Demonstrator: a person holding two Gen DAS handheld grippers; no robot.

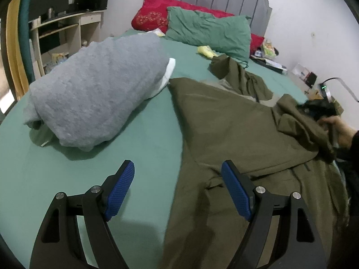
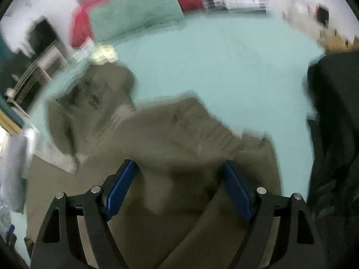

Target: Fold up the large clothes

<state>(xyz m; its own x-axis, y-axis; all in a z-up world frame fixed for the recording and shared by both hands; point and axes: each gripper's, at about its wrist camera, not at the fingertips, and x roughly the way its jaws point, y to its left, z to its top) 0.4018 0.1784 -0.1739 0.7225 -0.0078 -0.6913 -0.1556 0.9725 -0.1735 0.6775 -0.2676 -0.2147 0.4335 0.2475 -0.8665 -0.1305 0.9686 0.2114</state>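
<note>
Green bed sheet (image 1: 145,134), olive garment (image 1: 235,130) beneath left gripper (image 1: 178,168) and right gripper (image 2: 179,168), both wide apart, empty.

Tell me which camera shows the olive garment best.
The left wrist view: the olive garment appears sharp there, spread across the green sheet with its folds readable. The right wrist view shows it closer, beneath the open gripper, but badly motion-blurred.
</note>
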